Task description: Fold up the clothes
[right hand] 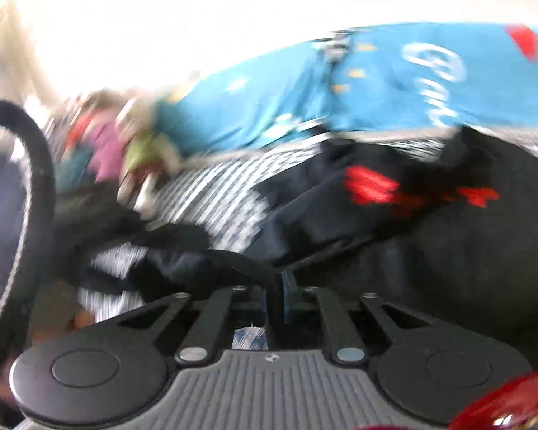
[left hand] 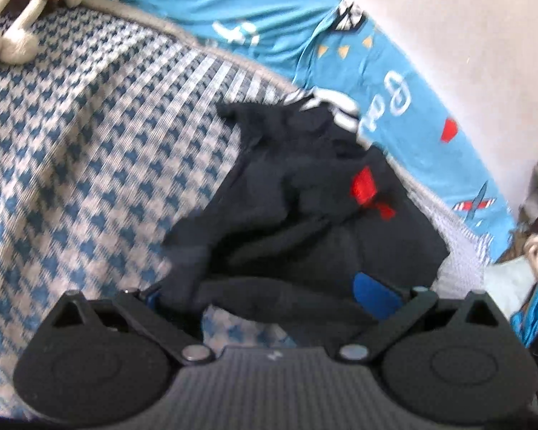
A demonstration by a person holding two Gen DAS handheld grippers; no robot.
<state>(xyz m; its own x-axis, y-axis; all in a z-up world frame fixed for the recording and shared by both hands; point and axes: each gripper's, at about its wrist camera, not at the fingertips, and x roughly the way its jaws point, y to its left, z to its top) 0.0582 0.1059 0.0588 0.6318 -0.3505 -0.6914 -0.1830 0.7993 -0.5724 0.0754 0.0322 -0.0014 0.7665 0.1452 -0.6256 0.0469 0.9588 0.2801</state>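
While the dark garment (left hand: 305, 215) lies bunched on the houndstooth blanket (left hand: 89, 143), the left gripper (left hand: 272, 294) stands wide apart around its near edge. The right gripper (right hand: 281, 301) is closed on a dark fold. An uneven pull could drag the bunch sideways off that blanket.

I count one dark garment (left hand: 305, 215) with one red mark (left hand: 367, 191) on it, bunched on the bed. Under it lies one blue-and-white houndstooth blanket (left hand: 71, 143), and beyond that one bright blue printed sheet (left hand: 269, 10). One stuffed toy (left hand: 25, 10) sits at the far corner. I have two claws, my left claw (left hand: 272, 297) and my right claw (right hand: 281, 297), each with two fingers. Other clutter is too blurred to count.
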